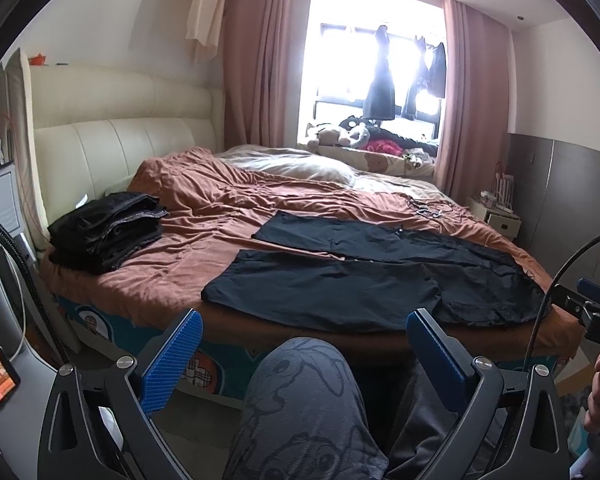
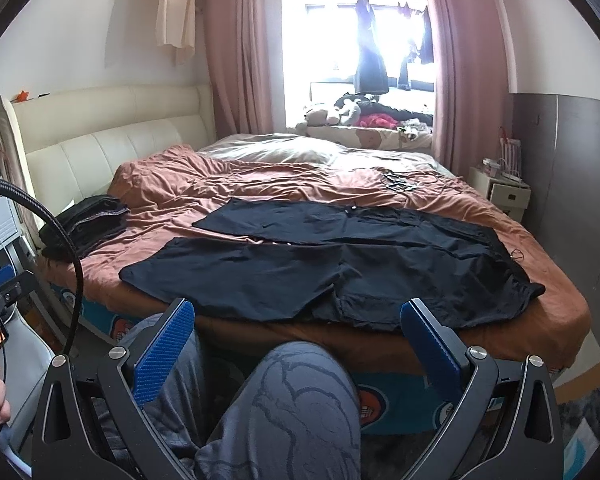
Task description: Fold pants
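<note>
A pair of black pants (image 1: 360,276) lies spread flat on the brown bedspread (image 1: 204,216) near the bed's front edge, legs pointing left, waist at the right. It also shows in the right wrist view (image 2: 320,264). My left gripper (image 1: 304,320) is open and empty, held back from the bed above the person's knee. My right gripper (image 2: 298,308) is open and empty too, just short of the pants' near hem. The right gripper's body (image 1: 596,312) shows at the right edge of the left wrist view.
A stack of folded dark clothes (image 1: 108,232) sits at the bed's left, near the cream headboard (image 1: 120,140). Small dark items with cables (image 2: 400,182) lie on the bedspread behind the pants. A nightstand (image 2: 500,192) stands at the right. The person's knee (image 2: 300,400) is below the grippers.
</note>
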Available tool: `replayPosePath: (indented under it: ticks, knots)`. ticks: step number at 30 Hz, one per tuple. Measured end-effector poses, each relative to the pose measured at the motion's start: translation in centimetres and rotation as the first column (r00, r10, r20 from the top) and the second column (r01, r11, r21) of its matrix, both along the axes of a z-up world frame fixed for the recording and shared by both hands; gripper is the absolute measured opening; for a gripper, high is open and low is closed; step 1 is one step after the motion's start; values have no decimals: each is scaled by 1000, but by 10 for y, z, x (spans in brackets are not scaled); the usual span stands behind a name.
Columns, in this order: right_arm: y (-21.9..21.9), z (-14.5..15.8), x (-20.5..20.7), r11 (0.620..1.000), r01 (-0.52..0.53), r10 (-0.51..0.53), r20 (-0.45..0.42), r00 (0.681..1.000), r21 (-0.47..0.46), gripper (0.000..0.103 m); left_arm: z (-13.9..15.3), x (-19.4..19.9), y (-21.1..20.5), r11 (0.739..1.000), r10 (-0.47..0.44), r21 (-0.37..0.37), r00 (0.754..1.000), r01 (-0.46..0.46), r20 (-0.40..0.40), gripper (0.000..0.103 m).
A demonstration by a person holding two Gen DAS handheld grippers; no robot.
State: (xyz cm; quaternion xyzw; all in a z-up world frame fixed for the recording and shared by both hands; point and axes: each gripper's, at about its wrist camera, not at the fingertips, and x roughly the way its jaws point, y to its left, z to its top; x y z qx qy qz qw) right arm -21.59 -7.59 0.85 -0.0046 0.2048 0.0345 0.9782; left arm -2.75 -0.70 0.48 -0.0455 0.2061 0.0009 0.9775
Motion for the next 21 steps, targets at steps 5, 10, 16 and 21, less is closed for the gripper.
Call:
replayPosePath:
  ticks: [5,10,16,21]
  knots:
    - [0,1,-4,1000,0,0,5,1000,3,103,2,-4,0,1000,-1,-3,1000,1,5,103]
    - [2,0,-7,1000,-1,1,9,1000,-8,103,4,-6,1,1000,3,-4,1000,-3,13,103]
    - [1,-1,-7,1000,-4,4,7,1000,-5,103,5,-8,2,1000,6,-2,1000,-6,16,103]
    - [0,1,-9,1000,-3,3,14,1000,-2,103,5,-11,4,1000,6,-4,1000,-6,24,103]
